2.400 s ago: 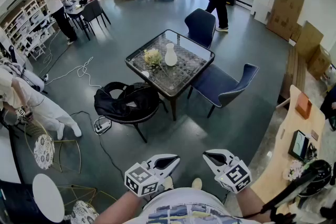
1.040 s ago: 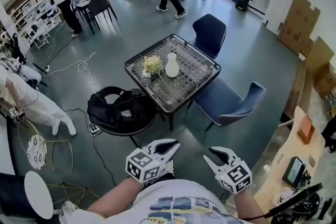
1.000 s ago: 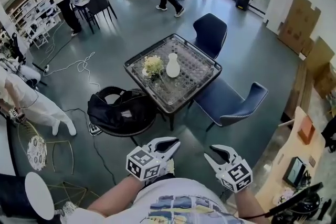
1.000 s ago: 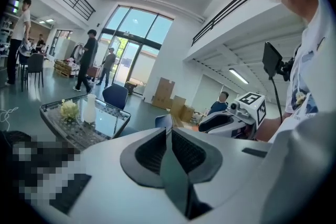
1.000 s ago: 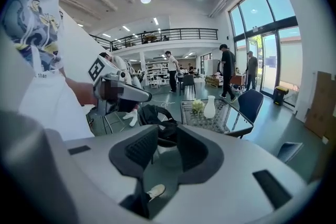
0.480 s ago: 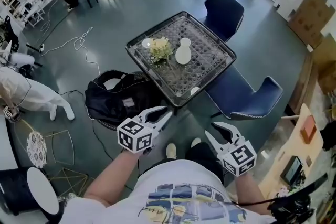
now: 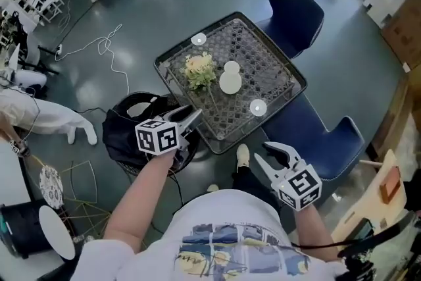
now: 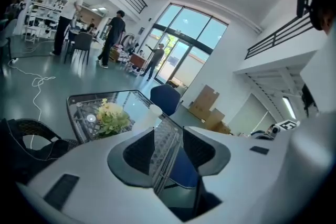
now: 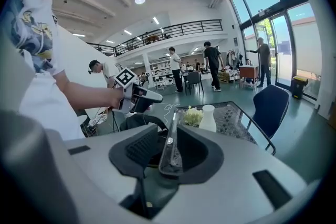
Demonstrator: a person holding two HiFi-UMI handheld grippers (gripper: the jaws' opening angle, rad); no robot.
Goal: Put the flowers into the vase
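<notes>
While both forearms reach forward from the torso, the left gripper (image 7: 192,117) points toward 2 o'clock at the near corner of the table (image 7: 266,52), tipped a little downward. The right gripper (image 7: 265,153) sits back at the table's 5 o'clock, aimed toward 11 o'clock. The left jaws stand narrowly apart and are opening, with nothing between them. The right jaws are spread and equally empty. On the tabletop the flowers (image 7: 199,69) lie just beside the upright white vase (image 7: 230,81), at its 10 o'clock. Only the right gripper view shows the left gripper side-on in its hand; only the head view shows the blue chair (image 7: 297,15) at the table's 1 o'clock
</notes>
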